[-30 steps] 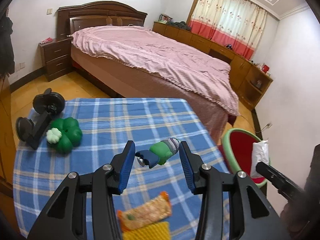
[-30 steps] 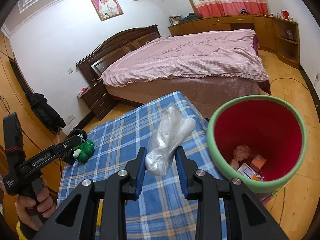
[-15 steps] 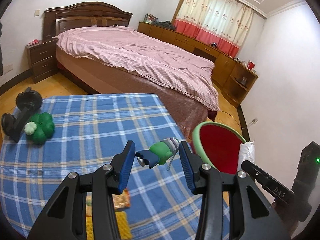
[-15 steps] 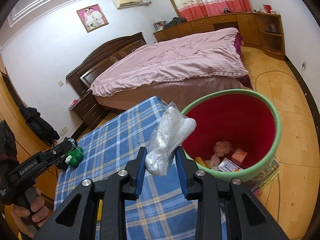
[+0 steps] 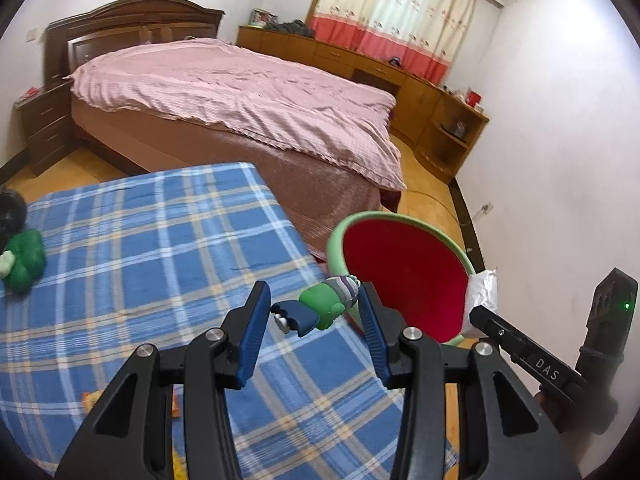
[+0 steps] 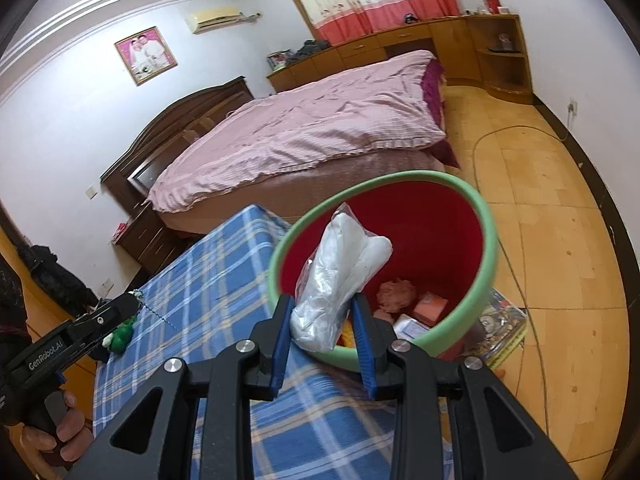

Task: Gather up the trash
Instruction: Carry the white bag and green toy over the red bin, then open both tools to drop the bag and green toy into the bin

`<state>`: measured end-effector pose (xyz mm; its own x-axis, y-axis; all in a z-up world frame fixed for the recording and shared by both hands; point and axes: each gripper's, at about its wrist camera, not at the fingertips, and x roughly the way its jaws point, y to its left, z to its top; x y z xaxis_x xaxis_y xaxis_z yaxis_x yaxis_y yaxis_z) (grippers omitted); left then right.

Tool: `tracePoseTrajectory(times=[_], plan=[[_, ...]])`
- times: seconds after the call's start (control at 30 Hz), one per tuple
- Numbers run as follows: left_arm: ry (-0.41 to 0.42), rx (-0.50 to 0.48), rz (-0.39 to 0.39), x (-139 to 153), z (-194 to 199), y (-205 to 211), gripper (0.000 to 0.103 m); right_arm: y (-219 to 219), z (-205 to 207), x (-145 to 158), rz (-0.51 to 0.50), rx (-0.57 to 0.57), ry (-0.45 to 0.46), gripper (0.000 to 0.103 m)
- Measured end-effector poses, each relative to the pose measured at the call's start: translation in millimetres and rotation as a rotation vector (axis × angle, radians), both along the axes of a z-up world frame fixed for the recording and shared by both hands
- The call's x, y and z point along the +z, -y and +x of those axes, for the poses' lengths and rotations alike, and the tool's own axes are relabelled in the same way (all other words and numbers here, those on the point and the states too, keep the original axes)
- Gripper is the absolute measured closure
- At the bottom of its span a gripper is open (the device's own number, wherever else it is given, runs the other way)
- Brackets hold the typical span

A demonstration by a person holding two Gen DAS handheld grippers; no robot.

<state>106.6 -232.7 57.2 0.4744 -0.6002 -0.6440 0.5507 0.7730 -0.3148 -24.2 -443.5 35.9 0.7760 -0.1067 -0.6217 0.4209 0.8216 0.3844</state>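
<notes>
My left gripper is shut on a small green toy figure with a blue end and a striped cap. It hangs over the right edge of the blue plaid table, just left of the bin. The bin has a green rim and a red inside, and stands on the floor beside the table. My right gripper is shut on a crumpled clear plastic bag, which sticks up over the bin's near rim. In the left wrist view, that bag shows at the bin's right side.
A pink ball, an orange box and papers lie in the bin. A green plush and a black object sit at the table's left. A booklet lies by the bin. A bed stands behind.
Both grippers have moved right across the table toward the bin, still gripping the toy and the bag. The bag now stands over the bin's rim, and the bin looks closer.
</notes>
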Motion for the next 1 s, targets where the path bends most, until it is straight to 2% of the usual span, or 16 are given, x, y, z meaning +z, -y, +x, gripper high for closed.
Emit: tracePoseTrajectory(times=[0.1, 0.33, 0.6, 0.77, 1.0], plan=[[-0.003, -0.033, 0.004, -4.6, -0.8, 16.6, 0.057, 11.8, -1.6, -7.6, 0.015, -0.018, -0.012, 0.071], [0.055, -0.125, 0.028, -12.4, -5.9, 58.3, 0.057, 33.4, -0.1, -25.3, 0.029, -0.049, -0.047, 0.071], [0.051, -0.202, 0.042, -33.8, -4.7, 101.2, 0.057, 49.0, -1.8, -36.7, 0.047, -0.07, -0.062, 0.071], [0.026, -0.222, 0.062, -50.7, 0.8, 118.7, 0.057, 54.8, -1.2, -40.8, 0.05, -0.075, -0.07, 0.071], [-0.03, -0.215, 0.061, -64.8, 11.9, 121.4, 0.057, 58.8, 0.6, -48.4, 0.064, -0.076, -0.078, 0.071]])
